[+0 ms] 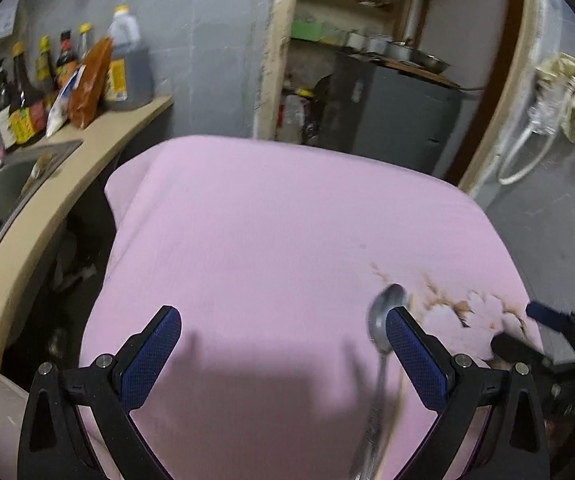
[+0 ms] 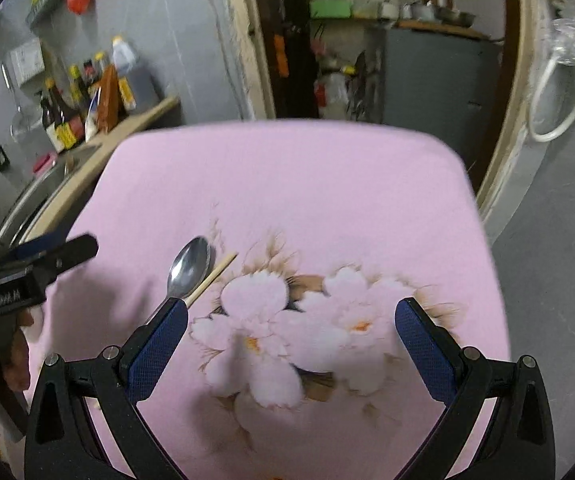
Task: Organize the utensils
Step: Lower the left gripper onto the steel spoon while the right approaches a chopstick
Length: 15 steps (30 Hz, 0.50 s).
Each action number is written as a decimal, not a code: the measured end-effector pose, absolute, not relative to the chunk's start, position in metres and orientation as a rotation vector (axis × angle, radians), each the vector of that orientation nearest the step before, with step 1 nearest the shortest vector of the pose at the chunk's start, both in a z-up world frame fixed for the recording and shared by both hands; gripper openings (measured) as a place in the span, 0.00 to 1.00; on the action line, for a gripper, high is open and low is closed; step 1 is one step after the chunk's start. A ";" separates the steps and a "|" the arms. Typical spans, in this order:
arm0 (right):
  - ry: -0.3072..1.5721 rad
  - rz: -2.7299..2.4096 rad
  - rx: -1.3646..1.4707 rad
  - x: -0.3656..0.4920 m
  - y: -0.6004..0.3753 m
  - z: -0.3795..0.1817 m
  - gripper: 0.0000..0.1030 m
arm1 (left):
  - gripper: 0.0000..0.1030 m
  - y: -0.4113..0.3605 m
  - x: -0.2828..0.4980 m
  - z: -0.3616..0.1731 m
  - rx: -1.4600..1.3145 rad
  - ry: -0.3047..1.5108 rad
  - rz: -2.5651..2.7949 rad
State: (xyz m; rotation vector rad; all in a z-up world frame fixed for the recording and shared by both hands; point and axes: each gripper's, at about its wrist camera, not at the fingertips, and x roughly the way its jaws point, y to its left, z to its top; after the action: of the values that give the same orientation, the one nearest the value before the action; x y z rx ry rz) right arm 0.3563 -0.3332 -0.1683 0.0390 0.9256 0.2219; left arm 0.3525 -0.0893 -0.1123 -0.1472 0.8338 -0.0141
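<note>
1. The left tongs hover above the pink cloth, their 2 fingers spread wide with nothing between them.
2. The right tongs are likewise spread apart and empty, above the cloth's flower print.
3. A metal spoon lies bowl-up on the cloth-covered tabletop, just beside a wooden chopstick.
4. Sauce bottles stand on the far counter, well apart from the spoon.

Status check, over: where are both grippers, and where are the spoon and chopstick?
Left gripper open, right gripper open, both empty. Spoon and chopstick side by side on pink cloth. Nothing blocking them.
</note>
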 end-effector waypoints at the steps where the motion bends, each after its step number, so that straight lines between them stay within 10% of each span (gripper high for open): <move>1: 0.940 0.224 0.031 0.357 -0.329 -0.172 0.99 | 1.00 -0.087 0.354 -0.114 -0.152 0.840 -0.001; 15: 1.063 0.235 -0.047 0.372 -0.266 -0.194 0.99 | 1.00 -0.070 0.371 -0.127 -0.221 0.884 0.045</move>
State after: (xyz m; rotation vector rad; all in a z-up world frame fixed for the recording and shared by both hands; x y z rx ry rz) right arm 0.3724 -0.2655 -0.1937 -0.0471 1.0634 0.2354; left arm 0.3707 -0.0696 -0.1272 -0.2207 0.8836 0.0448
